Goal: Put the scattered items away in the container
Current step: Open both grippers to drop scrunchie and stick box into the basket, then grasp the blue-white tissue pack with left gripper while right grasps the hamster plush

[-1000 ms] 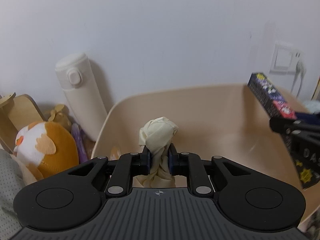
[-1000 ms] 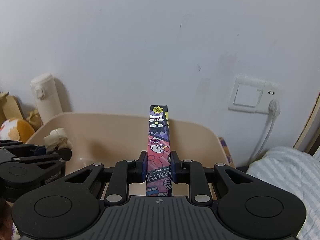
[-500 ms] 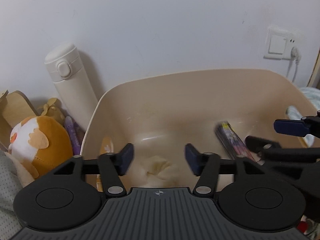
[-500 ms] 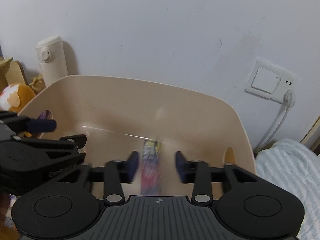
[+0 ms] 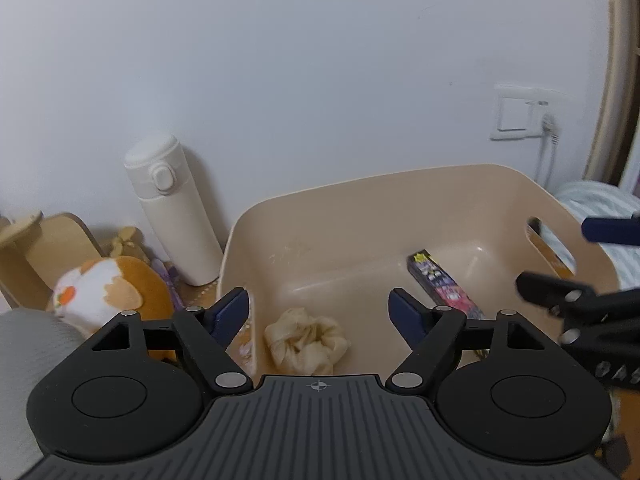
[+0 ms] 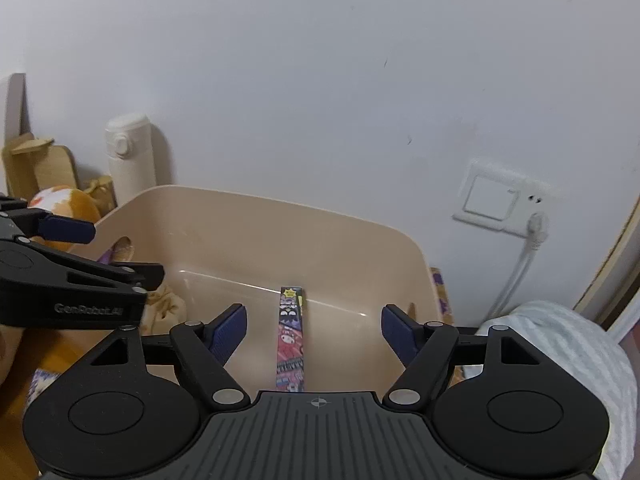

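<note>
A beige plastic tub (image 5: 400, 184) (image 6: 280, 204) stands against the wall. A crumpled cream cloth (image 5: 306, 340) lies on its floor at the left; part of it shows in the right wrist view (image 6: 166, 308). A long cartoon-printed box (image 5: 444, 284) (image 6: 291, 336) lies flat on the floor at the right. My left gripper (image 5: 319, 312) is open and empty above the cloth. My right gripper (image 6: 313, 332) is open and empty above the box. Each gripper shows at the edge of the other's view.
A white flask (image 5: 170, 208) (image 6: 130, 156) stands left of the tub. An orange and white plush toy (image 5: 108, 292) and a wooden stand (image 5: 44, 248) lie further left. A wall socket with a cable (image 6: 500, 204) and striped bedding (image 6: 560, 344) are at the right.
A second ago the left gripper held the cloth and the right held the box above the tub. Both opened and dropped them inside; both jaws now stand wider and have drawn back a little.
</note>
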A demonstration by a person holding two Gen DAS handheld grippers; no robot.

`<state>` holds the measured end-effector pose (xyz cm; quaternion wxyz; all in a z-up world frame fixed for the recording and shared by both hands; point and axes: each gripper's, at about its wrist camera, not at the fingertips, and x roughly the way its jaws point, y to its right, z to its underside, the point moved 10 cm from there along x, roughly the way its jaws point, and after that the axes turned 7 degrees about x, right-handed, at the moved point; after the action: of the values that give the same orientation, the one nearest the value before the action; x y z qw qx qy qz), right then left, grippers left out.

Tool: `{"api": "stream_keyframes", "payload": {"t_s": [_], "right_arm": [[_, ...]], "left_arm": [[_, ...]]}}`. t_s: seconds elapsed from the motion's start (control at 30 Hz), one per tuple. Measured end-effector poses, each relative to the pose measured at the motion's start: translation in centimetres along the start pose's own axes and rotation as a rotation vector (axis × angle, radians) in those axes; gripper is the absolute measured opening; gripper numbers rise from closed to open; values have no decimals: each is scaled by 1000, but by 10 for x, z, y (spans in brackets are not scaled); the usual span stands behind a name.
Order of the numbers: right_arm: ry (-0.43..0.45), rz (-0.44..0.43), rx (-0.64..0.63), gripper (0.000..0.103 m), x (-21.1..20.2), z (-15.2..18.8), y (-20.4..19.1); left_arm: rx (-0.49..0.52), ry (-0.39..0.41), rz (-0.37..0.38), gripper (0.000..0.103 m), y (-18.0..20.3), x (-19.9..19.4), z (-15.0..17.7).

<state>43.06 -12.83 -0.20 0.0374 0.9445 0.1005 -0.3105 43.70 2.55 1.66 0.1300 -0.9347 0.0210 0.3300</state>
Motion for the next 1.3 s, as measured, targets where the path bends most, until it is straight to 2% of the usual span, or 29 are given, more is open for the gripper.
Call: {"api": "stream_keyframes", "payload": {"t_s": [0.33,0.43,0.53,0.8,0.97,1.1,1.3], "right_arm": [[95,-54,21,79,-83,7,3],[106,-78,14,84,-102,15,-3],[106,-101,14,84,-115,27,-10],[58,-133,-6,84,-127,69,-27],[30,-149,9,84,-126,95,-34],[-1,-162,-16,84,-123,114,-49],[-29,-165,-74,84,-114,130,-72]], "left_arm": [[172,49,-17,81,10,-51,34],[198,53,-21,81,13,-62,47],[206,52,-11,81,14,-70,60],[112,12,-4,81,9,-80,100],[14,-50,-40,81,-3,-72,132],[-5,-97,-70,81,-6,-63,158],[-9,-109,-43,81,-4,-49,179]]}}
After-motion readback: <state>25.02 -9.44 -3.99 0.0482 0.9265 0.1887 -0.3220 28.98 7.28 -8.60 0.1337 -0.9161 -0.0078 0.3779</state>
